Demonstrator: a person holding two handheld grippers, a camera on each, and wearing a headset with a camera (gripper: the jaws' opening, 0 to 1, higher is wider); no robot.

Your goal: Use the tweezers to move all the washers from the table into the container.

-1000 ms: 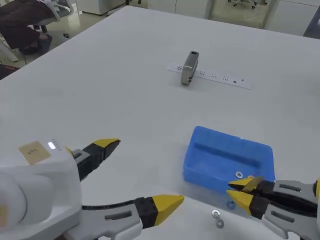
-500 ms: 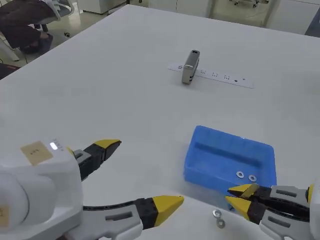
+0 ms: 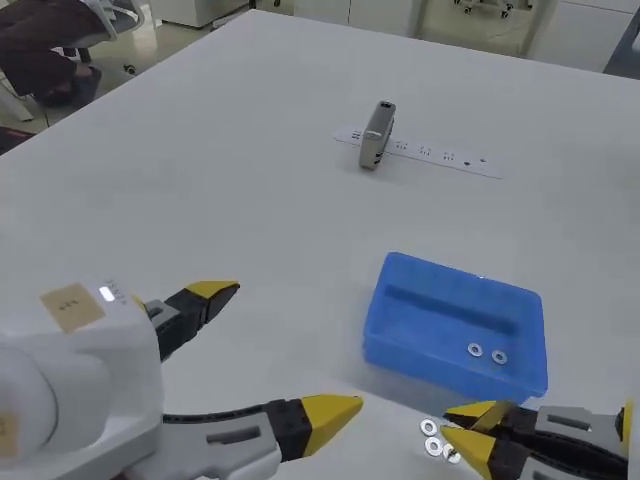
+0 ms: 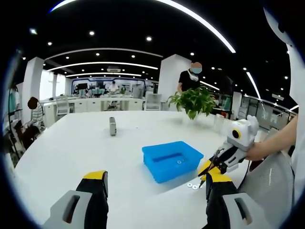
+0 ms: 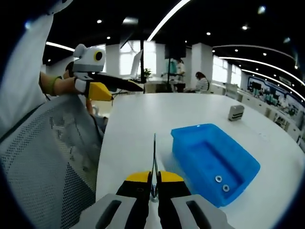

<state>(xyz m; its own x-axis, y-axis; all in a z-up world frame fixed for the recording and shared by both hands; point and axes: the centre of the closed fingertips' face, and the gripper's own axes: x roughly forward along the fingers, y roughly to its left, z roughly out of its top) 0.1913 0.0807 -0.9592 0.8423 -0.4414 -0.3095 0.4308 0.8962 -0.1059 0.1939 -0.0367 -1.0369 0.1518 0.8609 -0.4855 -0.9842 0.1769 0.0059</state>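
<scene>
1. A second ago the right hand-held gripper (image 3: 465, 428) had its tips over the near edge of the blue container (image 3: 455, 275). It has since pulled back toward the person and now sits low over the counter (image 3: 250, 180), just outside the container's near wall.
2. One washer showed in the container then; now two washers (image 3: 474, 350) lie side by side on its floor, near the corner closest to the right hand-held gripper.
3. The left hand-held gripper (image 3: 275, 350) has kept its place, its yellow-tipped jaws spread wide with nothing between them.
4. In the right gripper view, the right hand-held gripper's jaws are clamped together on the tweezers (image 5: 154, 152), whose thin metal blade stands up from between them and points along the container's left side.
5. The loose washers (image 3: 435, 446) lie in a small cluster on the counter just in front of the container's near wall, right beside the right hand-held gripper's tips. Whether the tweezers touch them cannot be told.
6. The left hand-held gripper is well apart from both the cluster and the container.
</scene>
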